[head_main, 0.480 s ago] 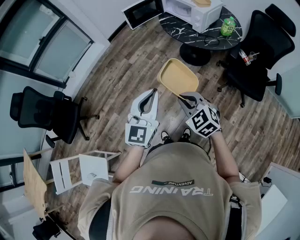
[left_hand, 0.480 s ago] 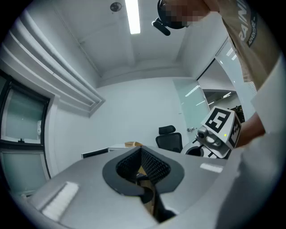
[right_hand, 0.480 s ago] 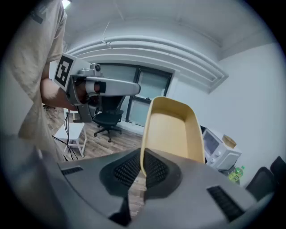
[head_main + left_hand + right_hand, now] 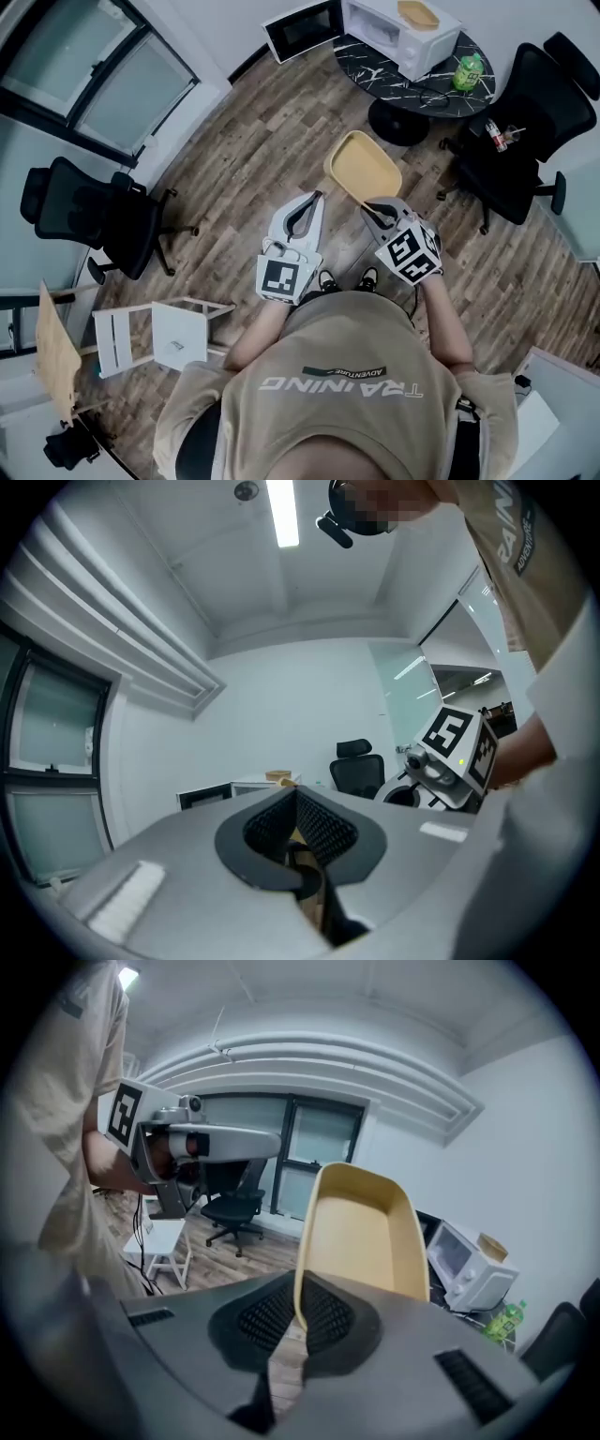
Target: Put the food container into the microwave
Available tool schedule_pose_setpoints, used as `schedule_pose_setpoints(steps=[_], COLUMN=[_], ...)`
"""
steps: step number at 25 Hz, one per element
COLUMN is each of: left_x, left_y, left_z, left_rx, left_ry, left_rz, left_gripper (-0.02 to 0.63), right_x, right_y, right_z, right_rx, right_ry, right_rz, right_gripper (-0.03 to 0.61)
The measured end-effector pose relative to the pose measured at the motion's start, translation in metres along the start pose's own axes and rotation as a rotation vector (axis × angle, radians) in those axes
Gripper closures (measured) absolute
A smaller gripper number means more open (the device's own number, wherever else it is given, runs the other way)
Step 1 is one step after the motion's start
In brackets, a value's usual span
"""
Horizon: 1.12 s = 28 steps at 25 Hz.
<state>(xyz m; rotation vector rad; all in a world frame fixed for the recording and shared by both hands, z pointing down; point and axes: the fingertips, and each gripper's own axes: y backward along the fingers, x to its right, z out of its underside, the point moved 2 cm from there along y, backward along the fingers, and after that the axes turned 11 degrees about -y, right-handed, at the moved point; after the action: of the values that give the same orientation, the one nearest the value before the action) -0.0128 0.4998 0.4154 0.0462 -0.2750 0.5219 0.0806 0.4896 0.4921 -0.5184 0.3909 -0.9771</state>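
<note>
Carrying underway: right gripper [image 4: 378, 210] jaws clamped on the rim of the food container [image 4: 362, 167], in the air, well apart from the microwave [image 4: 398, 37] on the bench [image 4: 373, 67], door open. Left gripper [image 4: 315, 196] jaws closed, empty. Approach and insertion left.

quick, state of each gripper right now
Left gripper: shut, nothing in it.
Right gripper: shut on the rim of the container.
</note>
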Motion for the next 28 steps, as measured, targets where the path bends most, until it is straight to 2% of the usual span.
schedule_pose_setpoints(steps=[3, 10, 19, 23, 28], left_x=[-0.007, -0.034, -0.057, -0.059, -0.07], left_y=[0.003, -0.002, -0.036, -0.057, -0.09], left_z=[0.009, 0.025, 0.057, 0.068, 0.085], left_rx=[0.01, 0.006, 0.017, 0.001, -0.05], left_ry=[-0.039, -0.025, 0.043, 0.064, 0.09], left_rz=[0.008, 0.04, 0.122, 0.132, 0.118], left_gripper=[0.611, 0.611, 0.611, 0.611, 0.611], right_x=[-0.01, -0.011, 0.013, 0.028, 0.068], right_y=[-0.013, -0.039, -0.062, -0.072, -0.096], right_z=[0.006, 0.008, 0.009, 0.017, 0.017], right_rx=[-0.025, -0.074, -0.129, -0.15, -0.148], right_ry=[-0.003, -0.054, -0.132, -0.155, -0.123], right_rz=[-0.027, -0.014, 0.072, 0.067, 0.036], right_gripper=[0.561, 0.561, 0.561, 0.56, 0.561])
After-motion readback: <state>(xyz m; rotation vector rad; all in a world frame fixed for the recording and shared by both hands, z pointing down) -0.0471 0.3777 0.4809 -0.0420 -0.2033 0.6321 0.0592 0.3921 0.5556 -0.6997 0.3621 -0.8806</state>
